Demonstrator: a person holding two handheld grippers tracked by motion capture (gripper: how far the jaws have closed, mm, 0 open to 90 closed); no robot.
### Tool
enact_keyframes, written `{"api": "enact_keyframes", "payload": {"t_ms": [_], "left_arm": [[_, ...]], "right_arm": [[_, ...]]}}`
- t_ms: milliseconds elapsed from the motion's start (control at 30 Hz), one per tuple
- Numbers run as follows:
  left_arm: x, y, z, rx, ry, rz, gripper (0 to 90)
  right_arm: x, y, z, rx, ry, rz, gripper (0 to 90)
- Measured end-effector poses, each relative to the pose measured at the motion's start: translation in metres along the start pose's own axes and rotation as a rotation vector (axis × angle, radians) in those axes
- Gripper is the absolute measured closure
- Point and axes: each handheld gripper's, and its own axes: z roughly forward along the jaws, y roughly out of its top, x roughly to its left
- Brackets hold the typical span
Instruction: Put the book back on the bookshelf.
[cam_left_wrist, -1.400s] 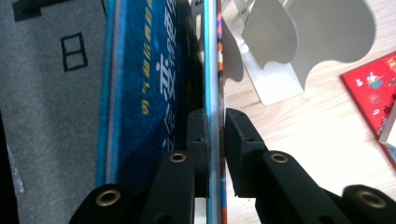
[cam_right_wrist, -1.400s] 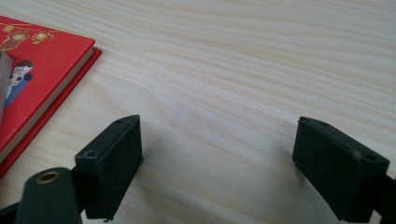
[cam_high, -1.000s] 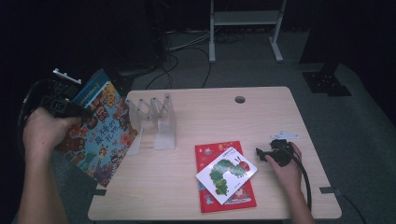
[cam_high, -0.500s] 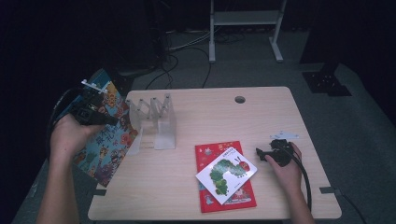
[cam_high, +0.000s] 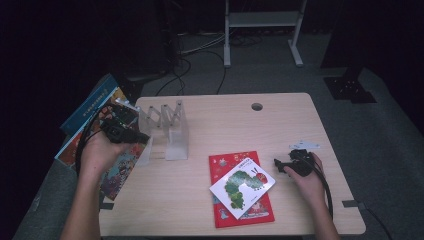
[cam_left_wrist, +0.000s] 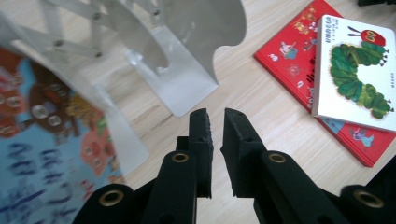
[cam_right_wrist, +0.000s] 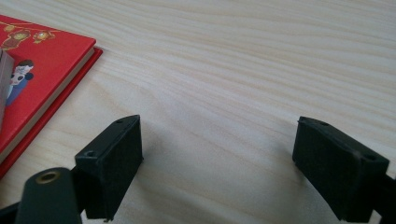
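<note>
A clear acrylic book rack (cam_high: 170, 131) (cam_left_wrist: 187, 84) stands on the left part of the wooden table (cam_high: 225, 125). A large colourful picture book (cam_high: 120, 167) (cam_left_wrist: 42, 140) leans at the rack's left end, partly over the table's left edge. My left gripper (cam_high: 140, 136) (cam_left_wrist: 218, 116) hovers beside it. Its jaws have just been opening and stand slightly apart with nothing between them. A white caterpillar book (cam_high: 242, 182) (cam_left_wrist: 355, 70) lies on a red book (cam_high: 245, 212) (cam_left_wrist: 289, 56) (cam_right_wrist: 42, 60). My right gripper (cam_high: 278, 162) (cam_right_wrist: 217, 140) rests open on the table, right of them.
A round cable hole (cam_high: 257, 106) sits near the table's far edge. Behind the table, on the dark floor, are cables (cam_high: 195, 55) and a white metal frame (cam_high: 260, 20). Bare wood lies between the rack and the two books.
My left hand has come down and to the right, bringing the colourful book against the rack's left end. Its jaws have parted off the book. The right hand has stayed still.
</note>
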Motion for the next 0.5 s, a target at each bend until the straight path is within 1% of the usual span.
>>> {"api": "enact_keyframes", "payload": {"t_ms": [133, 200, 300, 400, 433, 500], "left_arm": [[-0.006, 0.0, 0.015, 0.004, -0.014, 0.018, 76.4], [-0.009, -0.001, 0.024, 0.003, -0.023, 0.03, 72.6], [-0.012, -0.002, 0.036, 0.013, -0.024, 0.043, 66.2], [-0.016, -0.004, 0.048, 0.01, -0.036, 0.041, 59.0], [-0.016, -0.004, 0.051, 0.015, -0.039, 0.046, 56.6], [-0.018, -0.005, 0.058, 0.014, -0.05, 0.043, 52.0]], "right_arm": [[0.001, -0.001, -0.001, -0.001, -0.002, 0.0, 15.5], [0.001, -0.001, -0.001, -0.001, 0.0, -0.001, 15.5], [0.001, -0.001, -0.001, -0.001, 0.001, -0.002, 15.4], [0.001, -0.001, -0.001, -0.002, 0.002, -0.004, 15.6], [0.001, -0.002, -0.002, -0.002, 0.003, -0.007, 16.3], [0.001, -0.002, -0.003, -0.003, 0.007, -0.006, 21.4]]}}
